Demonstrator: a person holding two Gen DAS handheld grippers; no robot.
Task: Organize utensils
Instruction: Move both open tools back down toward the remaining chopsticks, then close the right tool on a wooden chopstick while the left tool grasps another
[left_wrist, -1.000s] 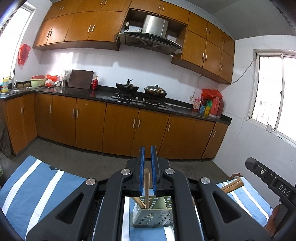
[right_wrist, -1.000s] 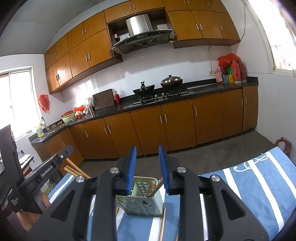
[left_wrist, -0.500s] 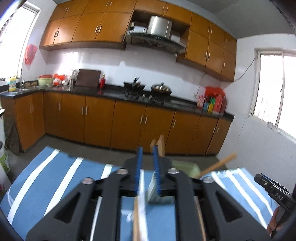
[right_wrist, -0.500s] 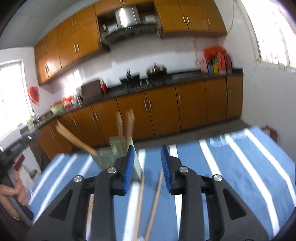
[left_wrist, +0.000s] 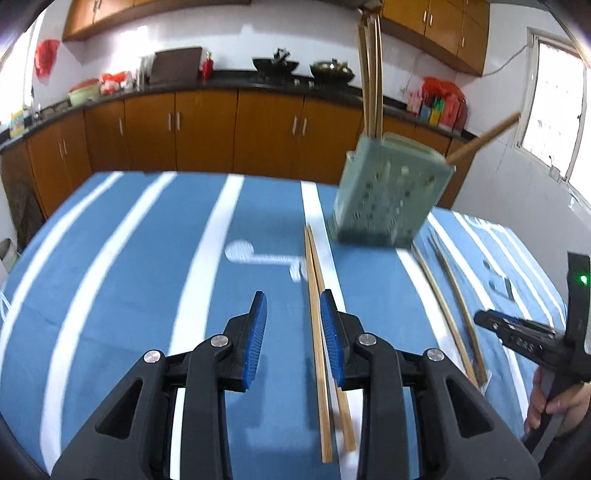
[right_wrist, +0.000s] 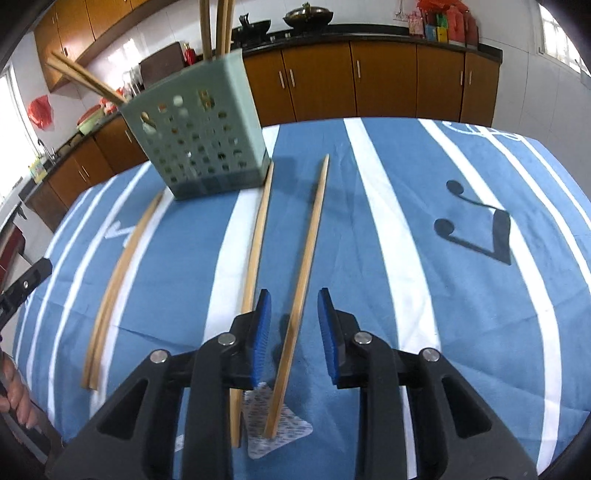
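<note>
My left gripper (left_wrist: 289, 334) hangs low over the table with its blue pads (left_wrist: 257, 338) spread apart and nothing between them; a pair of chopsticks (left_wrist: 317, 325) lies on the cloth just beside the inner edge of its right pad, running away from me toward the holder. My right gripper (right_wrist: 291, 334) is released too, its jaws wide, and one chopstick (right_wrist: 300, 295) lies on the cloth in the gap between them, not pinched as far as I can see. A second chopstick (right_wrist: 258, 236) lies just to the left of it and passes under the left finger, with its far end beside the holder. Further left, well apart, another pair (right_wrist: 118, 273) lies side by side. The green perforated utensil holder (right_wrist: 199, 140) stands on the far part of the table, and several chopsticks (right_wrist: 216, 26) already stick out of it, some upright and some leaning to the side. In the left view the same holder (left_wrist: 388, 199) looks blurred and tilted. Everything rests on a blue tablecloth (right_wrist: 424, 258) with white stripes and a dark music note (right_wrist: 476, 221) printed on it. Behind the table I see a run of orange-brown cabinets (left_wrist: 207, 129) under a dark counter, pots on the stove (left_wrist: 306, 66), white tiled wall, and a bright window (left_wrist: 557, 88) on the right side.
</note>
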